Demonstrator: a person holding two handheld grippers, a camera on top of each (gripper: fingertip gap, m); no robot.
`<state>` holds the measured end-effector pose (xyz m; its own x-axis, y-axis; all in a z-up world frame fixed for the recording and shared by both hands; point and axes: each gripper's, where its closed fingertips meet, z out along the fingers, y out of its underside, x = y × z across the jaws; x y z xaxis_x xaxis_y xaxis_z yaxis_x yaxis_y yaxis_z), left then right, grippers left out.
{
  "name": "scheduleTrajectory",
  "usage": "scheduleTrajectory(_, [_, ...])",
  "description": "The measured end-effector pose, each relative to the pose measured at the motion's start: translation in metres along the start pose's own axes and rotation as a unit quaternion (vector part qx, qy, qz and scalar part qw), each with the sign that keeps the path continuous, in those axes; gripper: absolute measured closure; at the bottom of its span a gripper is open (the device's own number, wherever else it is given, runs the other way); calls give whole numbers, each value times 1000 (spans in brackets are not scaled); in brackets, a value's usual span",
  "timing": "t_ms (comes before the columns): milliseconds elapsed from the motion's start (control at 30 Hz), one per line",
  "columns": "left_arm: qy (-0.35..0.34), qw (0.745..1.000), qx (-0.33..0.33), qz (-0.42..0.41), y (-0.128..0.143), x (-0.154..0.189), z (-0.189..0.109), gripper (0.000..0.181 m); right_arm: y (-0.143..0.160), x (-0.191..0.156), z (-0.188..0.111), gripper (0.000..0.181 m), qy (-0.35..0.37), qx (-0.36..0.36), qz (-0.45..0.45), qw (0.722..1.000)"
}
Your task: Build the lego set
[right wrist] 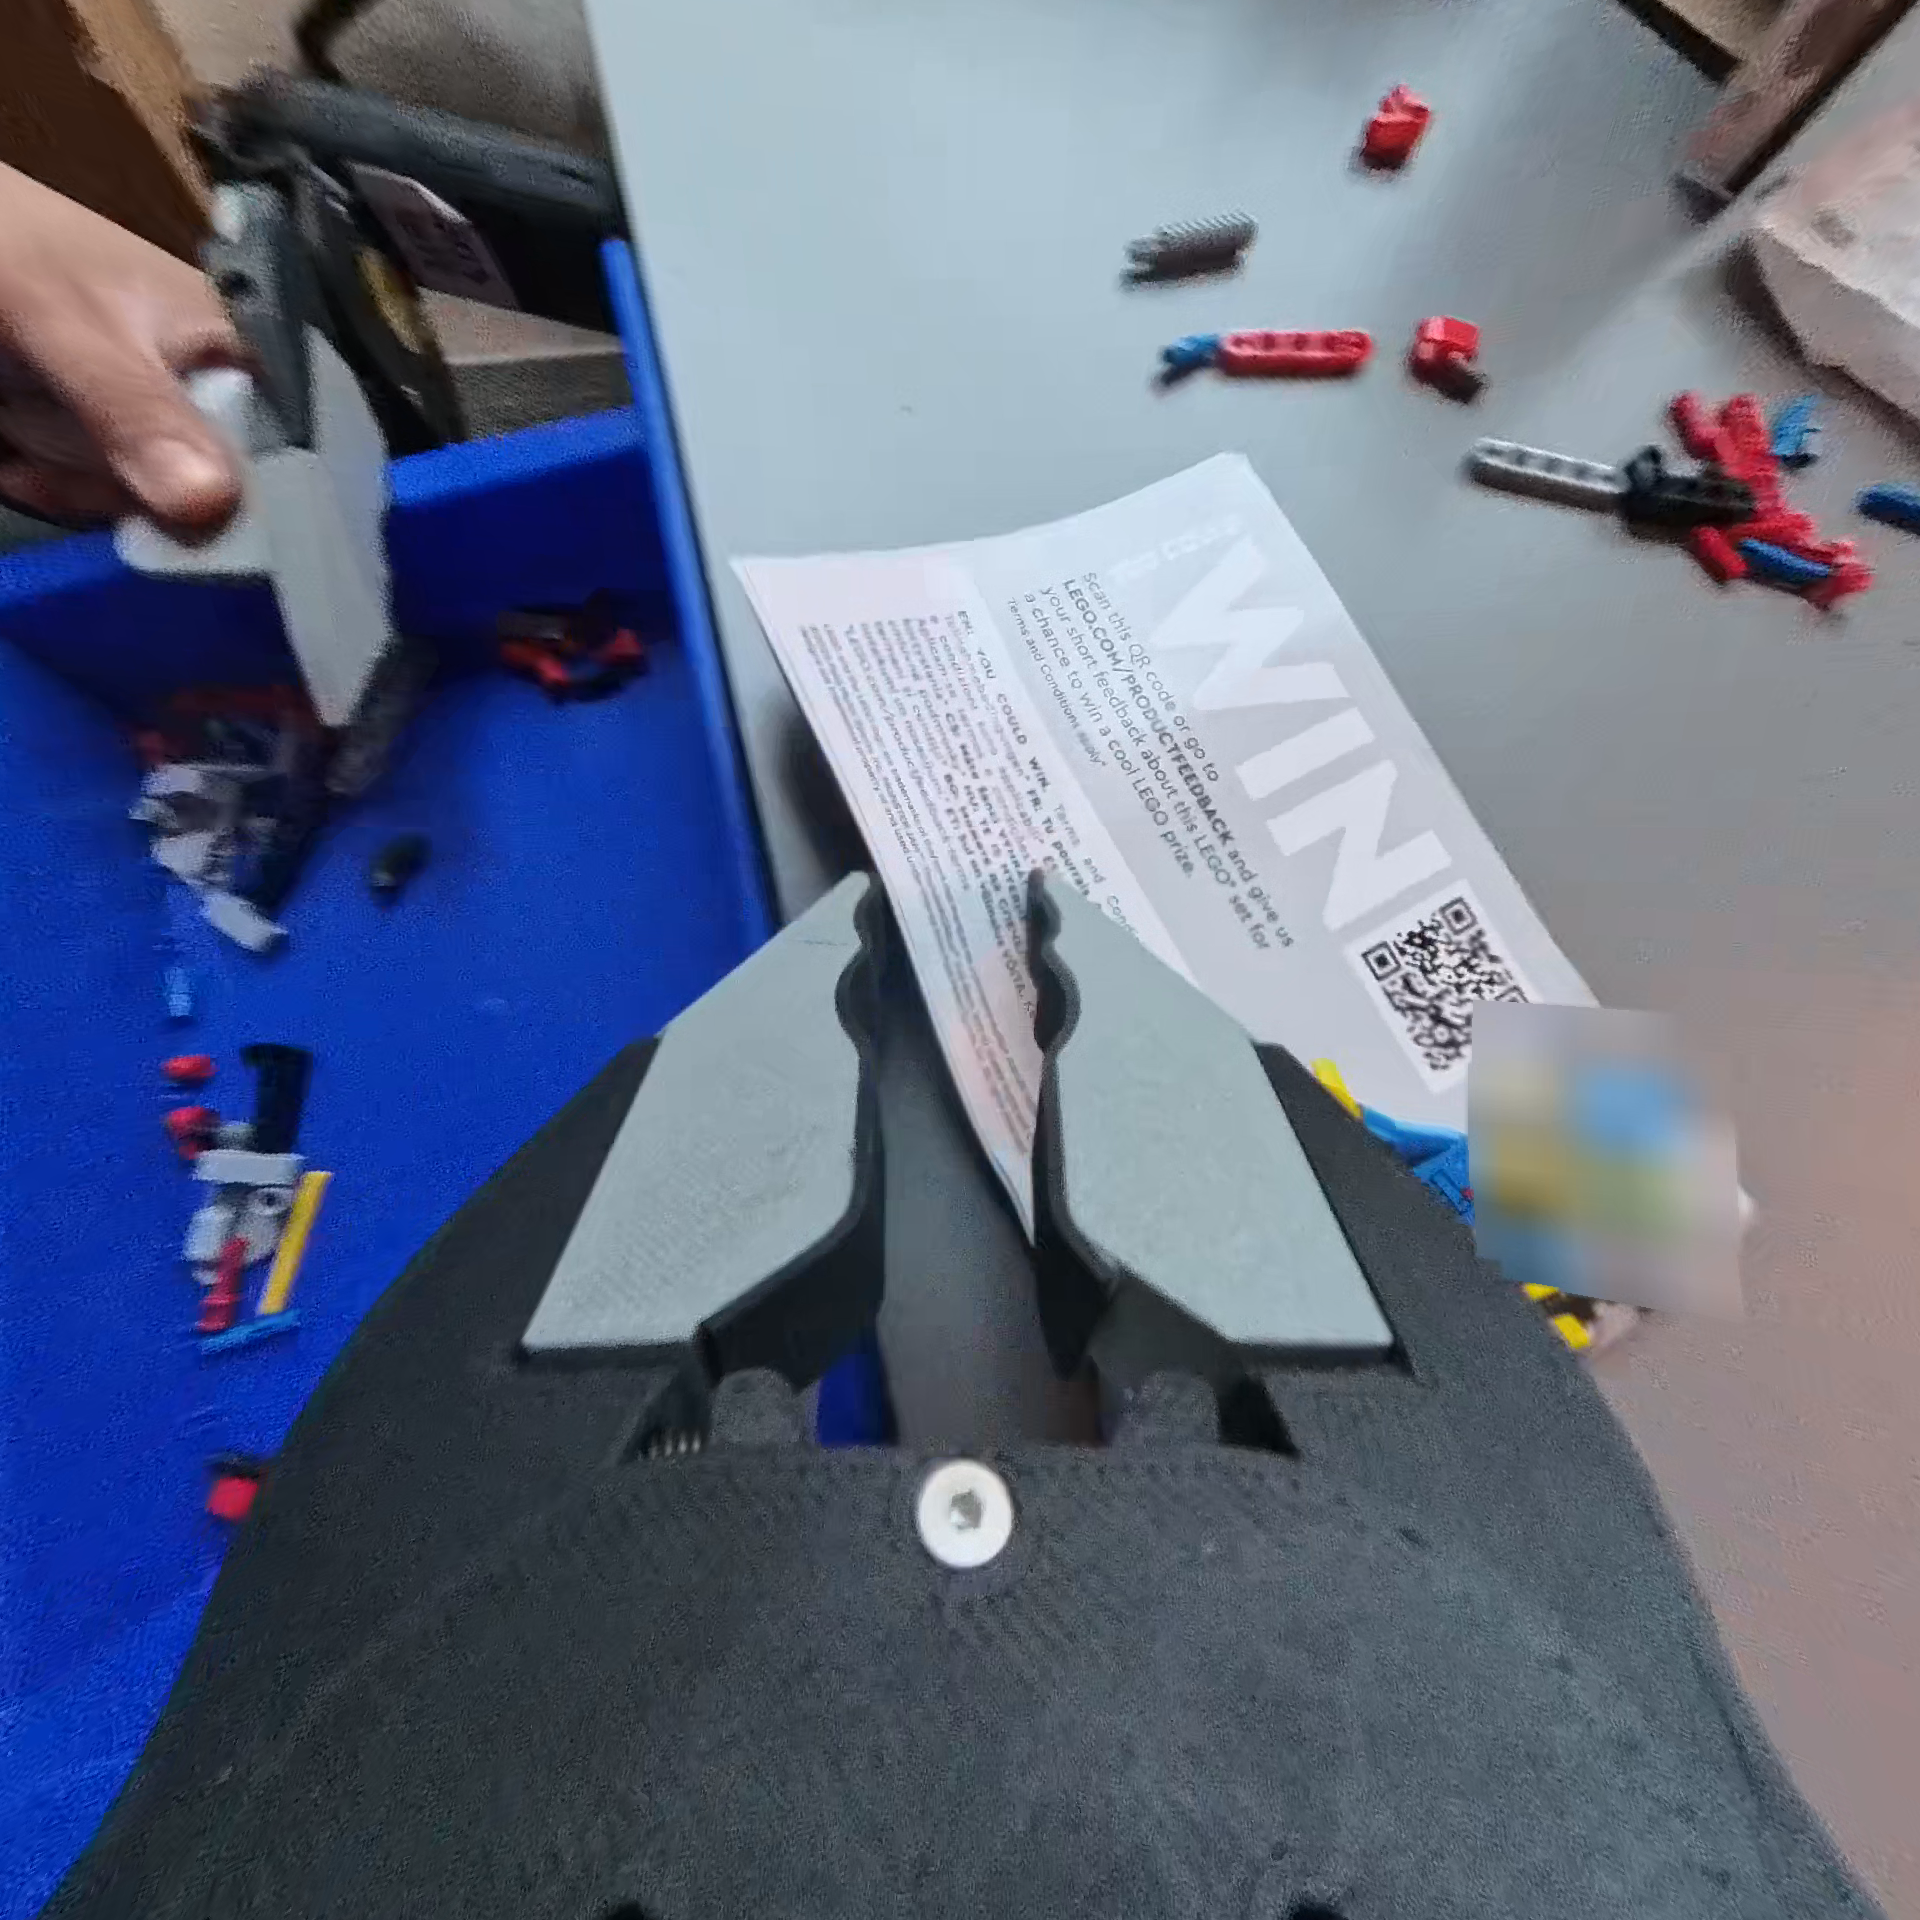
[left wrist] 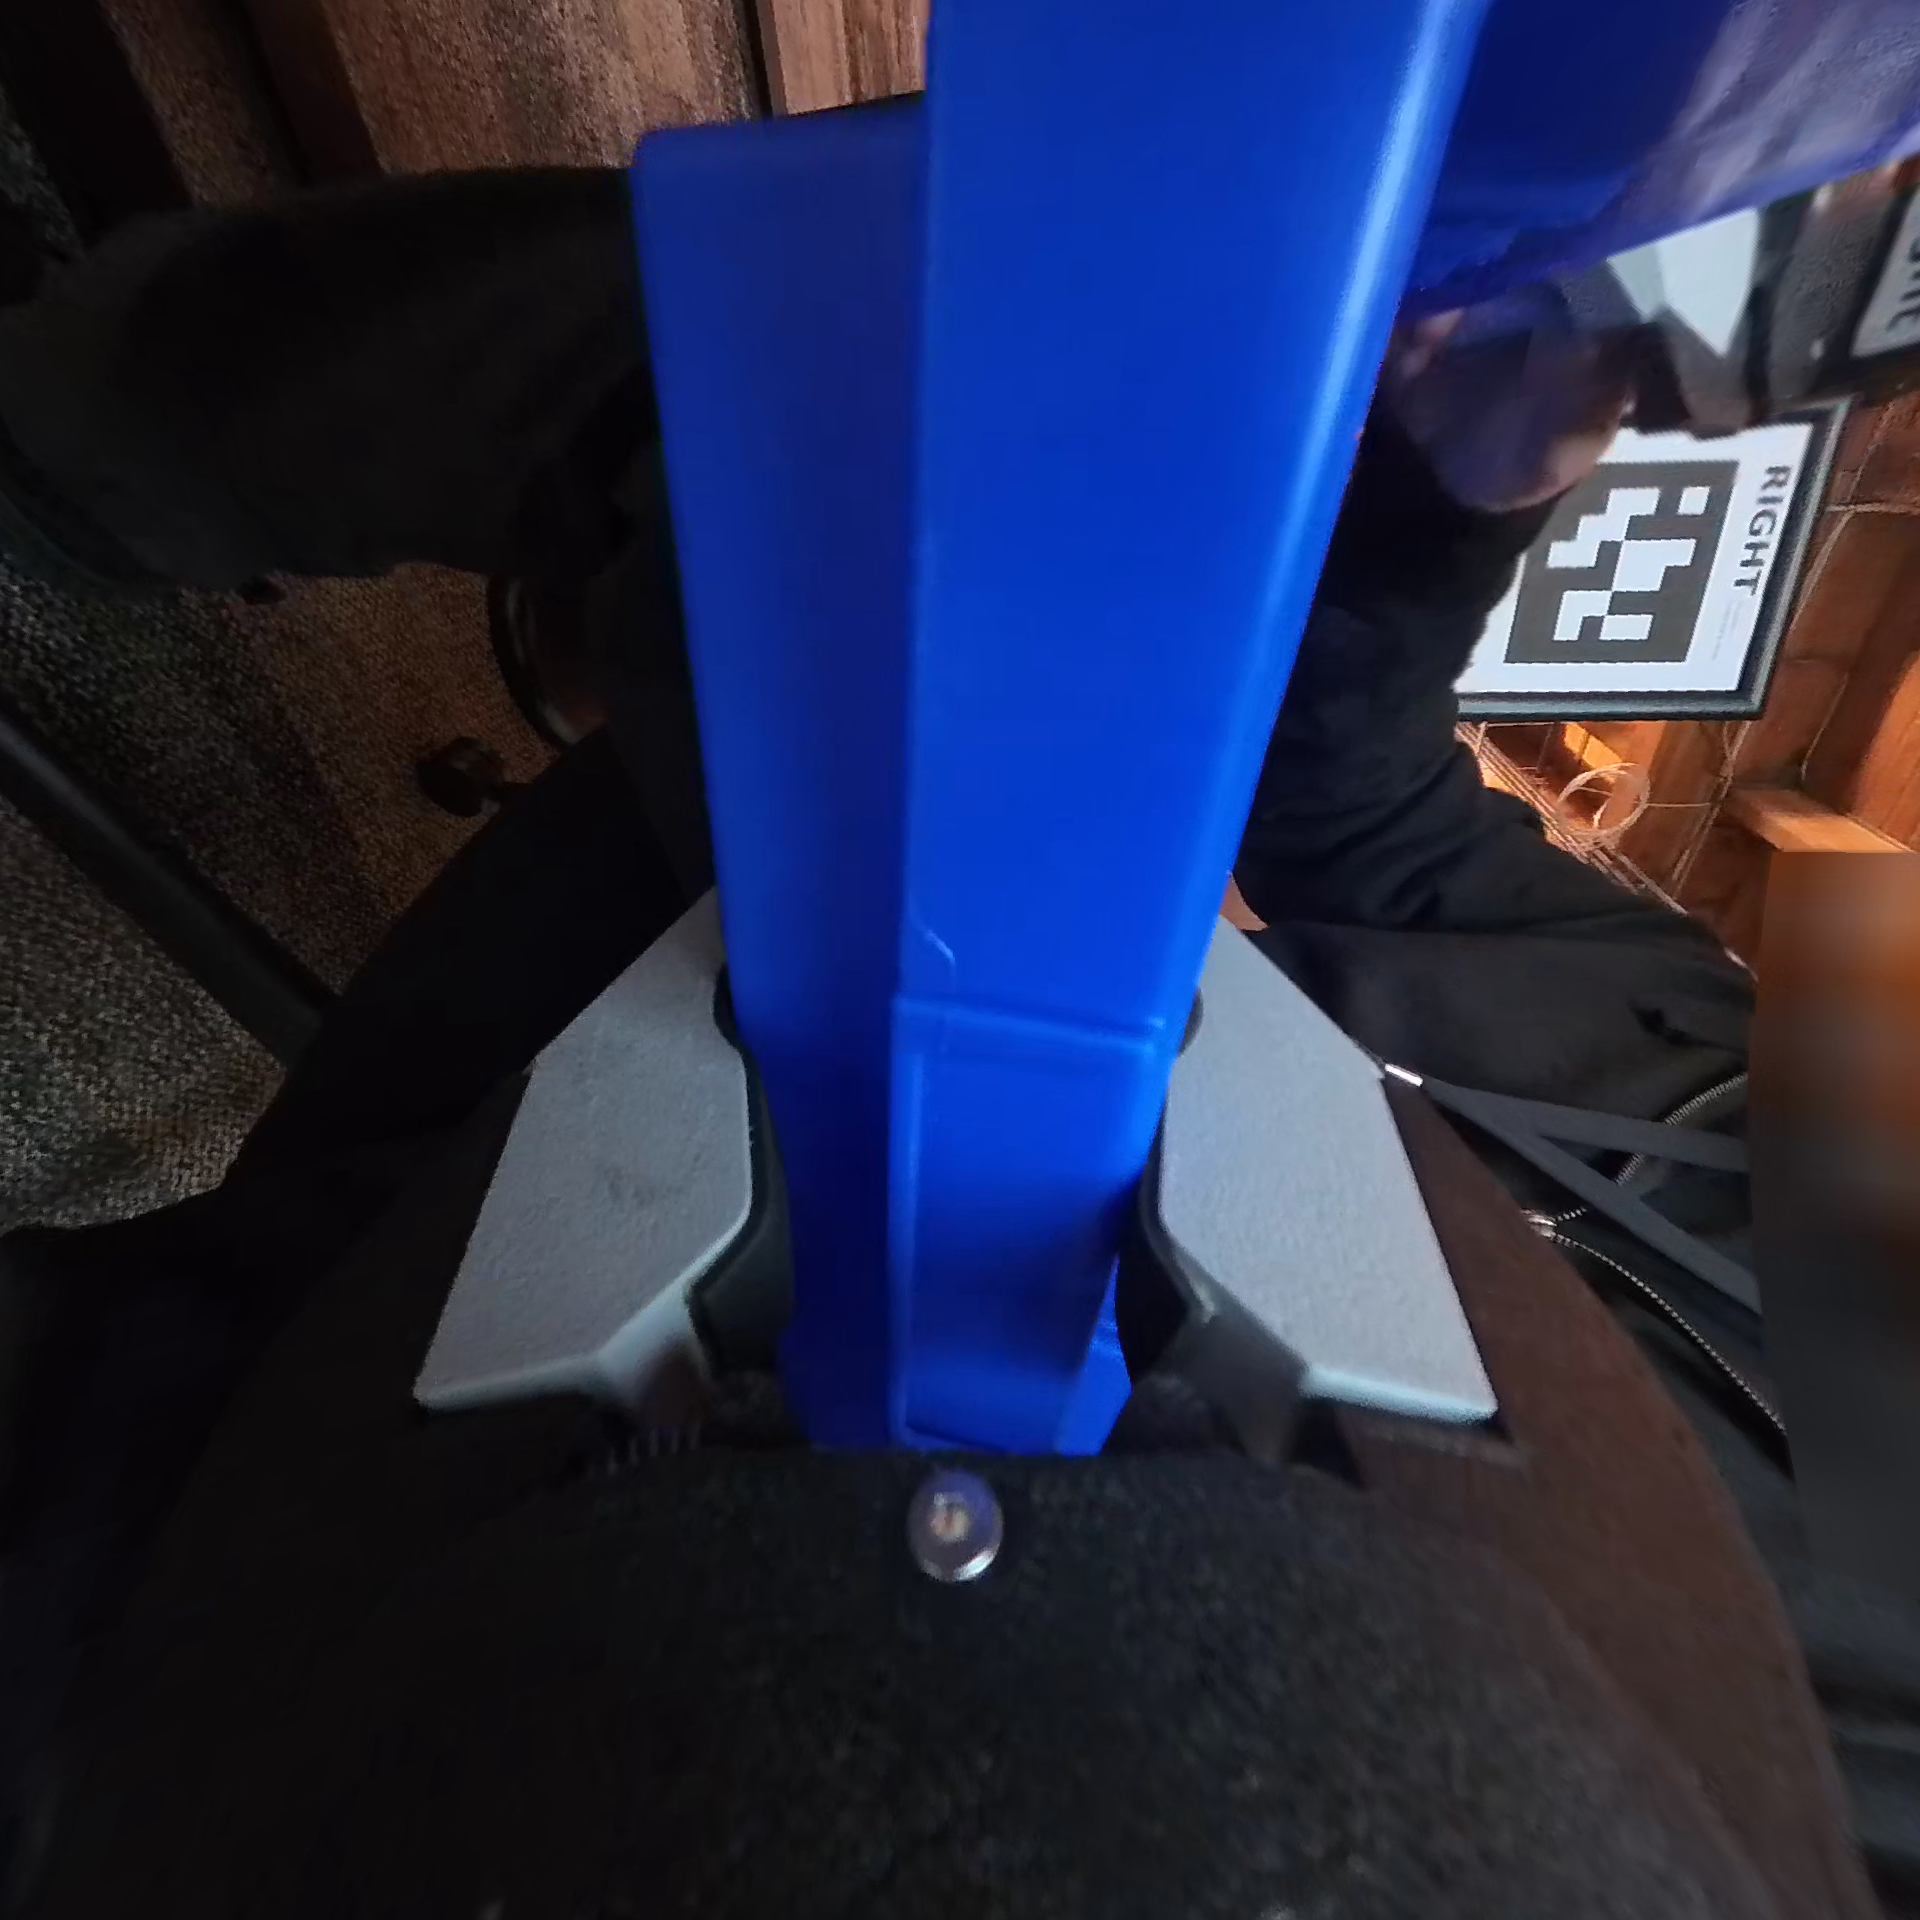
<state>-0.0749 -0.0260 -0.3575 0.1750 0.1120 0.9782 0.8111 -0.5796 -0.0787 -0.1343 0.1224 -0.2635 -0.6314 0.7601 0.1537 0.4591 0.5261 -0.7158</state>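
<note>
A black-framed white card (left wrist: 1652,566) with a black-and-white square pattern stands at the right of the left wrist view, with one word printed along its edge; a second such card (left wrist: 1896,281) shows partly at the frame's edge above it. On the grey table (right wrist: 935,260) a white and grey leaflet (right wrist: 1174,790) lies beside the blue bin (right wrist: 499,935), bearing large pale capitals, several lines of small print and a square scan code. The small print is too blurred to read in places.
</note>
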Motion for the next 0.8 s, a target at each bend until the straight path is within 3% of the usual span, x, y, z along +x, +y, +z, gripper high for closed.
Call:
scheduleTrajectory(100, [2, 1000, 3, 0, 0, 1, -2, 106, 15, 32, -9, 150, 22, 2, 16, 1000])
scheduleTrajectory(267, [0, 1000, 4, 1, -1, 1, -2, 105, 25, 39, -29, 135, -86, 3, 101, 991])
scheduleTrajectory(367, [1, 1000, 3, 1, -1, 2, -1, 105, 33, 65, -33, 149, -32, -9, 115, 993])
scheduleTrajectory(433, [3, 1000, 3, 3, 0, 3, -1, 105, 42, 75, -28, 143, -2, -30, 95, 995])
scheduleTrajectory(533, [1, 1000, 2, 8, -1, 5, 0, 105, 42, 94, -22, 141, 22, -7, 122, 992])
scheduleTrajectory(633, [-9, 1000, 3, 9, -1, 1, -2, 105, 53, 127, -26, 181, 74, -7, 165, 983])
scheduleTrajectory(700, [-20, 1000, 4, 8, -1, -4, -4, 105, 59, 137, -32, 181, 85, 0, 205, 975])
scheduleTrajectory(767, [-24, 1000, 5, 3, 1, -8, -5, 105, 53, 127, -37, 139, 61, 25, 223, 973])
scheduleTrajectory(800, [-22, 1000, 6, 2, 1, -9, -5, 105, 50, 119, -38, 134, 49, 33, 218, 974])
